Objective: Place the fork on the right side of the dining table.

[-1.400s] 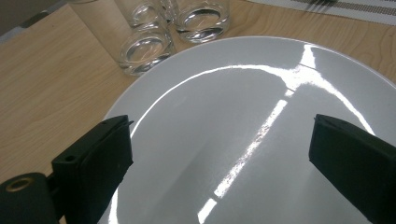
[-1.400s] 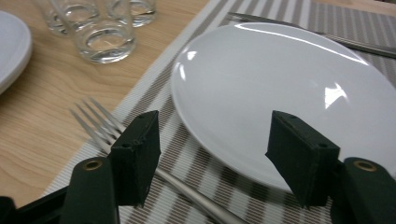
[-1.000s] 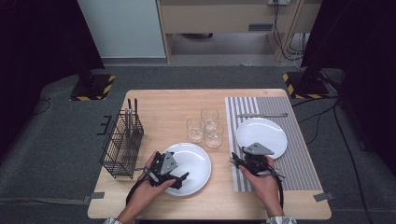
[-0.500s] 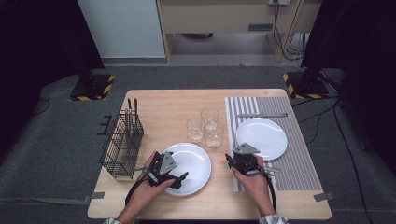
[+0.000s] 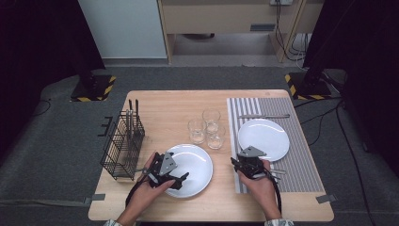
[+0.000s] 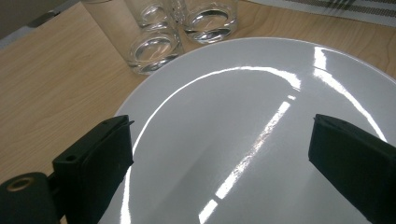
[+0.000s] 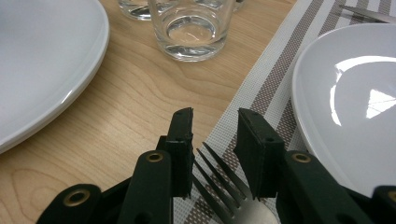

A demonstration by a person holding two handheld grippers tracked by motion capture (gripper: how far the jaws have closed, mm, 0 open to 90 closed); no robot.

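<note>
A silver fork (image 7: pixel 219 186) lies on the striped placemat (image 7: pixel 275 70) near its left edge, tines pointing away. My right gripper (image 7: pixel 215 135) (image 5: pixel 241 162) has its jaws on either side of the tines; they have just been closing and now touch the fork's sides. A white plate (image 5: pixel 264 139) sits on the placemat just beyond it. My left gripper (image 6: pixel 219 154) (image 5: pixel 180 181) hangs open above the near-left part of a second white plate (image 5: pixel 195 165) on the bare wood, with nothing between its jaws.
Three clear glasses (image 5: pixel 207 129) stand between the two plates. A knife (image 5: pixel 263 116) lies at the placemat's far end. A black wire basket (image 5: pixel 123 143) holding cutlery stands at the table's left edge.
My right gripper has shifted slightly left, from the plate's near rim to the placemat's left edge, and its jaws have narrowed around the fork. The left gripper has stayed put.
</note>
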